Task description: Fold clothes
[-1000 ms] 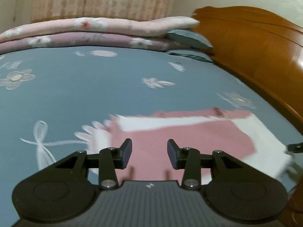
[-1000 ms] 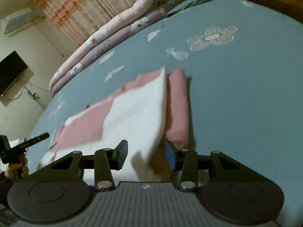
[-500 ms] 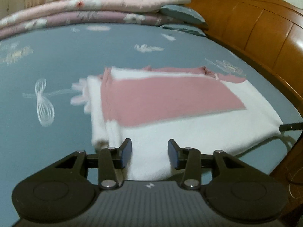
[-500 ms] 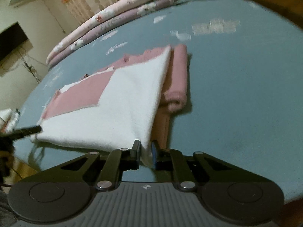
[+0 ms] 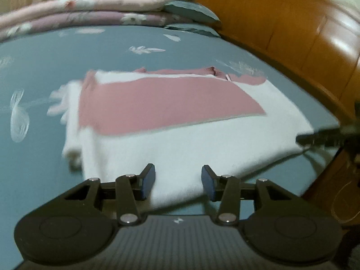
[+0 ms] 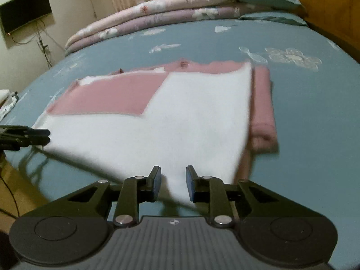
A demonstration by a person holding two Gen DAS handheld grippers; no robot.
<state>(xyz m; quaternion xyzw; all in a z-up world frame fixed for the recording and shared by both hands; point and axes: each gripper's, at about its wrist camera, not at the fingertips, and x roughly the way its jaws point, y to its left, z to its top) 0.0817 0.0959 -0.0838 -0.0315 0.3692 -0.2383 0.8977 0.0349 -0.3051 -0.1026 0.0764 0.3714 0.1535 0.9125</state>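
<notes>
pink-and-white garment lies folded on the bed, both grippers spread at its near edge

left wrist view: our left gripper (image 5: 178, 181) sits at 6 o'clock with its jaws spread wide, holding nothing. the near white edge of the garment (image 5: 180, 139) runs between and just past the blue pads, but we cannot tell whether it touches them. the garment fills the middle of the frame, a broad pink panel toward 12 o'clock and white cloth below it, lying flat on the blue-grey bedsheet (image 5: 45, 63) with its white flower print. at 3 o'clock the dark tip of our right gripper (image 5: 319, 138) shows beside the garment's right corner; from here we cannot tell how its jaws stand. the wooden headboard (image 5: 292, 33) curves from 1 to 3 o'clock. rolled quilts (image 5: 101, 9) lie along 11 to 12 o'clock, with a teal pillow (image 5: 191, 11) at their right end.

right wrist view: our right gripper (image 6: 173, 183) at 6 o'clock has its jaws apart, a narrower gap than the left, with the garment's (image 6: 180, 123) white corner hanging in the gap, not pinched. a pink folded sleeve (image 6: 262, 108) lies along the garment's right side at 2 o'clock. at 9 o'clock the left gripper's tip (image 6: 24, 136) sits at the garment's left corner. a wall-mounted screen (image 6: 24, 10) hangs at 10 o'clock.
</notes>
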